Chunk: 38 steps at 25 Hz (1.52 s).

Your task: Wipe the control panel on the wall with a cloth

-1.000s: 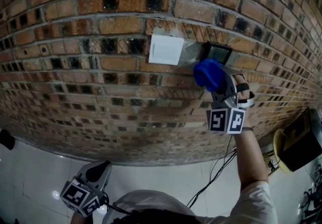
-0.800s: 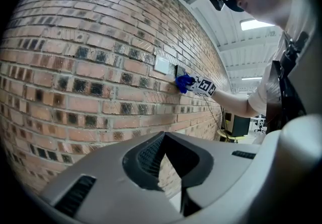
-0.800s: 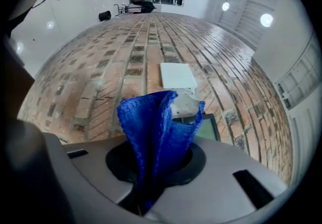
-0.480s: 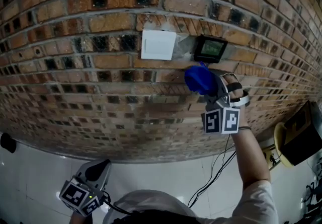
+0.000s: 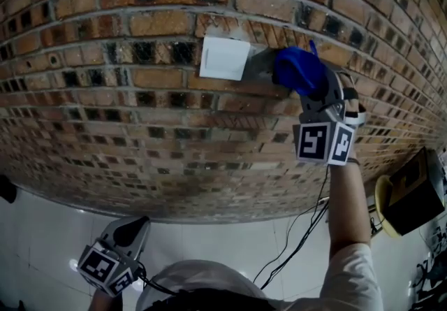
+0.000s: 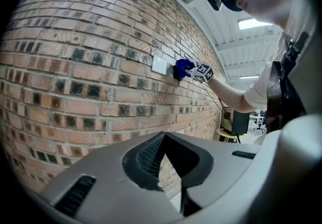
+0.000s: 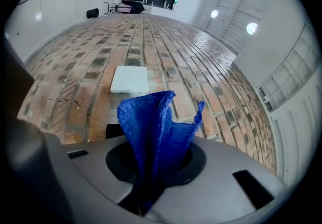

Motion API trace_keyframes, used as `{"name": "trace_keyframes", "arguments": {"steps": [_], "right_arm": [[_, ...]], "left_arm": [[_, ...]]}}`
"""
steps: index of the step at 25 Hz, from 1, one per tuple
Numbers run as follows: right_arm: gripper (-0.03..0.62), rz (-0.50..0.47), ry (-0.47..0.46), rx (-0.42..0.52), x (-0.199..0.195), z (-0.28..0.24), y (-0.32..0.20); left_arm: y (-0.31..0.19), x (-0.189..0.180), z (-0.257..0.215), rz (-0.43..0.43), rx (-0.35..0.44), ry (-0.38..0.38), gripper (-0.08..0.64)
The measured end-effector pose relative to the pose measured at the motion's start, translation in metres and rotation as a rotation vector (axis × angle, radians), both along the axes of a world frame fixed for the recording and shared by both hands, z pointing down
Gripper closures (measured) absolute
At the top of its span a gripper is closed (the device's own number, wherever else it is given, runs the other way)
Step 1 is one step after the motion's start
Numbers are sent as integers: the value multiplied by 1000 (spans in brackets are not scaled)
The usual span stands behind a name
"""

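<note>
The blue cloth [image 5: 299, 70] is pressed against the brick wall [image 5: 140, 114], right of a white switch plate [image 5: 225, 58]. It covers the dark control panel, so the head view shows only the grey mortar patch [image 5: 261, 62] beside it. My right gripper [image 5: 312, 93] is shut on the cloth [image 7: 151, 122], which sticks up from between the jaws. A dark corner of the panel [image 7: 112, 130] shows just left of the cloth. My left gripper [image 5: 128, 231] hangs low near the floor, shut and empty. Its own view shows the panel [image 6: 177, 72] and cloth [image 6: 184, 65] far off.
A black cable [image 5: 300, 233] hangs down the wall below the right arm. A black box on a yellow stool [image 5: 408, 194] stands at the right, near the wall. The white tiled floor [image 5: 42, 233] runs along the foot of the wall.
My right gripper has carried the cloth up and to the right, from just below the panel onto it, so the panel's screen is now covered. The left gripper has barely moved.
</note>
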State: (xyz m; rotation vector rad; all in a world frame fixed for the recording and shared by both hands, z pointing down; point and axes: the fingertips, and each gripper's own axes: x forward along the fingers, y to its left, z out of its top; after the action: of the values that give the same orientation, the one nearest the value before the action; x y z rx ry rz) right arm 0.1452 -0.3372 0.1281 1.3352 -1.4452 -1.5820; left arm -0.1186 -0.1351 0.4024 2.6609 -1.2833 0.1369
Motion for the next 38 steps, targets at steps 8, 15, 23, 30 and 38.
{"name": "trace_keyframes", "arguments": {"steps": [8,15,23,30,38], "right_arm": [[503,14,68,-63,0,50,-5],[503,10,119,-204,-3,124,-13],[503,-24,77,-200,-2,102,-3],[504,-49,-64,15,2,-7,17],[503,-5,18,-1,2,16,-2]], "left_arm": [[4,-1,4,-14,-12,-2,557],[7,9,3,13,-4,-11,557],[8,12,4,22,-15,-5,557],[6,9,7,17,-17,-14,556],[5,7,8,5,-15,-1,557]]}}
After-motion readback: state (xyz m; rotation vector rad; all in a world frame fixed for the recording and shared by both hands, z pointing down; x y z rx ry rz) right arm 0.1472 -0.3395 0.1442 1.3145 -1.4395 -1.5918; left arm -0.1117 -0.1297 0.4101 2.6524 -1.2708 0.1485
